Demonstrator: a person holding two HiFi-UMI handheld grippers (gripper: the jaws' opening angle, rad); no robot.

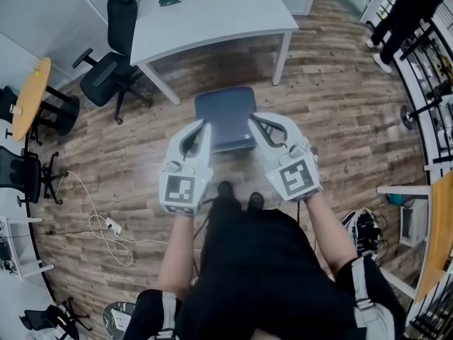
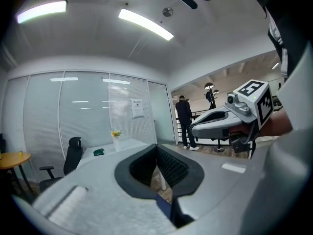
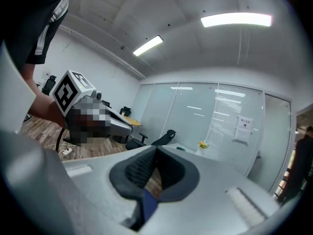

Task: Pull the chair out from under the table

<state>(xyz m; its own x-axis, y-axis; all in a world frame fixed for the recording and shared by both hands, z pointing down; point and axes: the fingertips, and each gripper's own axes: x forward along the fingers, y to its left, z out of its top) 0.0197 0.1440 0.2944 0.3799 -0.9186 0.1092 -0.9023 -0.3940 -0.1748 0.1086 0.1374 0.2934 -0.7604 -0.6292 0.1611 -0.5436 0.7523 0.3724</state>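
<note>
Chair point(image 1: 225, 113) stands clear of desk point(image 1: 226, 16). Your left gripper point(image 1: 204, 126) and right gripper point(image 1: 253, 120) hover above it, fingers closed and empty; the pull looks done.

Chair in front of the table, grippers either side.
The chair point(image 1: 225, 117) stands just before the table point(image 1: 212, 20), between the left gripper point(image 1: 203, 126) and the right gripper point(image 1: 256, 120); an office chair point(image 1: 112, 69) sits left of the table.

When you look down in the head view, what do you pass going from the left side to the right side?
Round yellow table → black office chair → left gripper → blue chair → right gripper → person in black
</note>
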